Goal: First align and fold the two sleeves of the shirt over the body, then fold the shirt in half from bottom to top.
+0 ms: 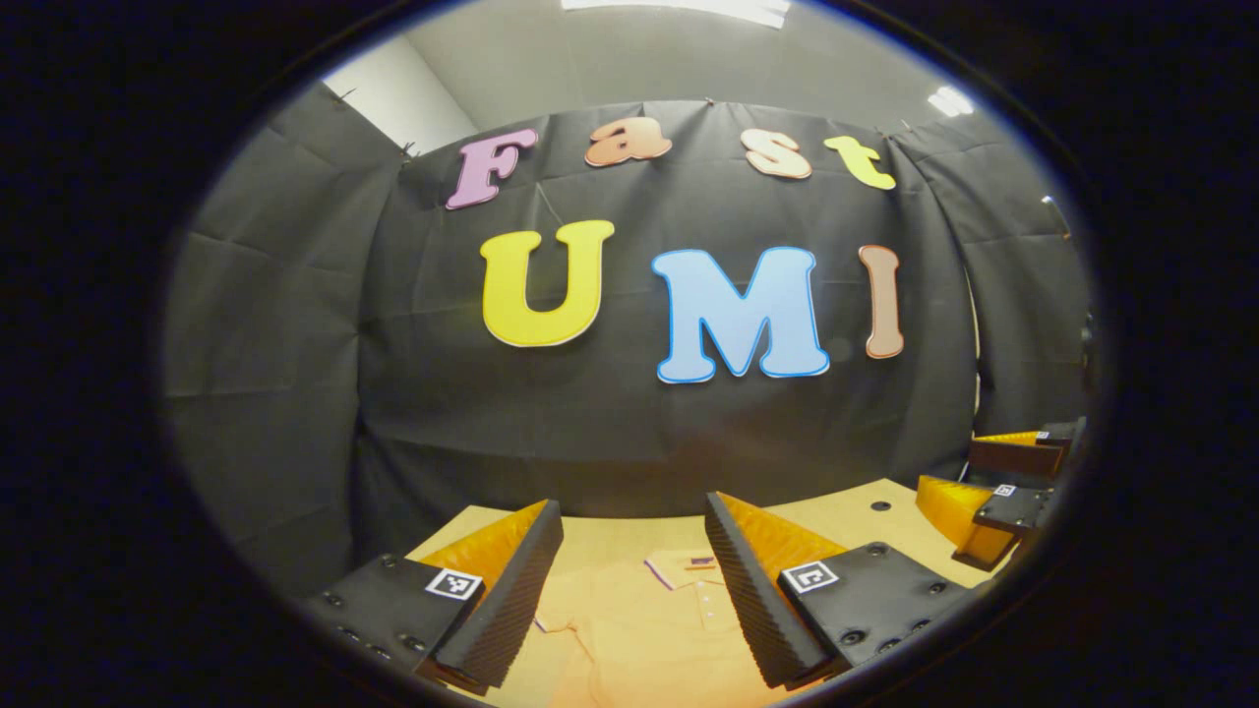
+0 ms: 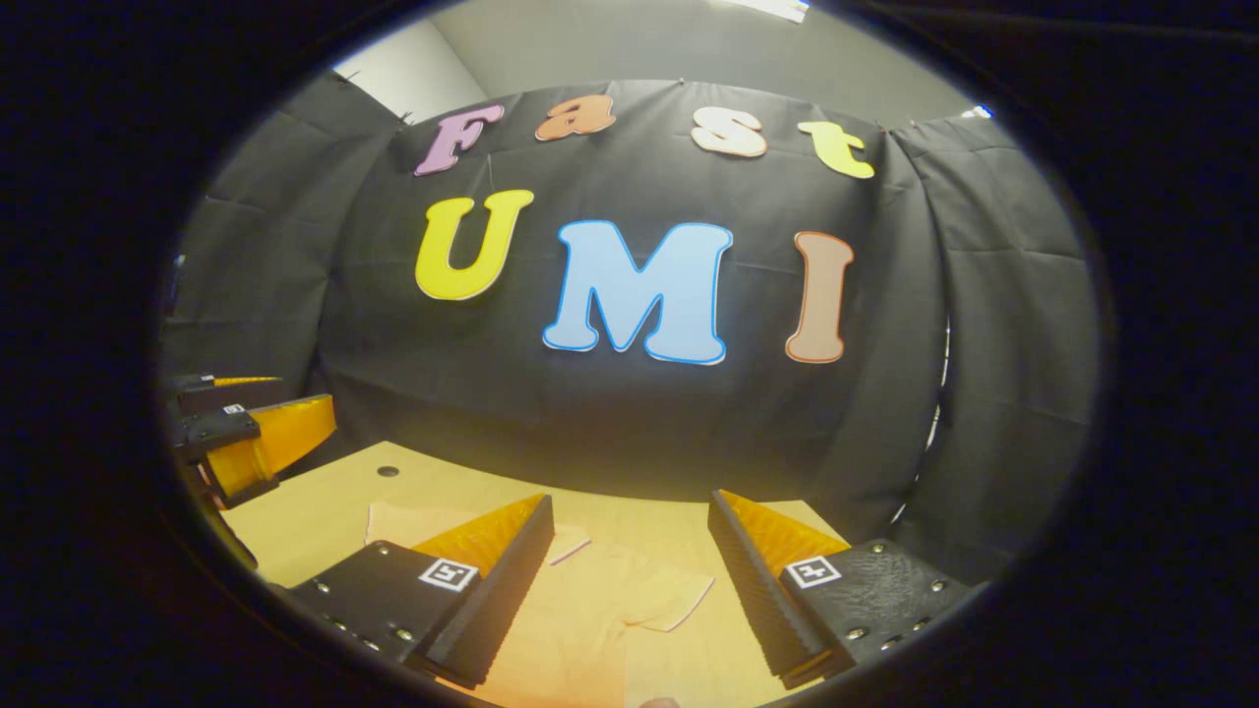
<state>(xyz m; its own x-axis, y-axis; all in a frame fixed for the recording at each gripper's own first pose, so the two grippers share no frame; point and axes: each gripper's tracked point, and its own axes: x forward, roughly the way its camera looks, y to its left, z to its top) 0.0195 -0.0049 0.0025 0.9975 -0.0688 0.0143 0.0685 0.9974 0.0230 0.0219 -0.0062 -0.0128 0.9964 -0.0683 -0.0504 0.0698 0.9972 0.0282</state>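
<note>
Lying flat on the light wooden table (image 1: 856,521) is the pale orange short-sleeved polo shirt (image 1: 639,629), collar end pointing toward the black cloth back wall (image 1: 590,393). In the left gripper view you can see its collar (image 1: 679,568) with a thin dark trim and a small label, plus the button placket running down from it. One sleeve (image 1: 556,621) pokes out near that gripper's left finger. In the right gripper view the shirt (image 2: 580,610) sits between the fingers too, and its other sleeve (image 2: 674,600) lies spread out to the side, not folded over the body yet.

Left gripper (image 1: 634,580) hangs above the shirt with its fingers spread wide apart, nothing between them, just the collar area showing through the gap. Can't tell if the tips touch the fabric, looks like they're above it. Right gripper (image 2: 629,580) is the same deal: fingers spread wide, gripping nothing, over the sleeve side of the shirt.

Each gripper also turns up in the other one's view: the right one at the far right edge of the left gripper view, the left one at the far left edge of the right gripper view, both over the table edge and well apart from the shirt's middle. Small dark round hole in the table (image 2: 388,471) near the back. Grey ceiling with a light panel (image 1: 689,8) above the cloth.
</note>
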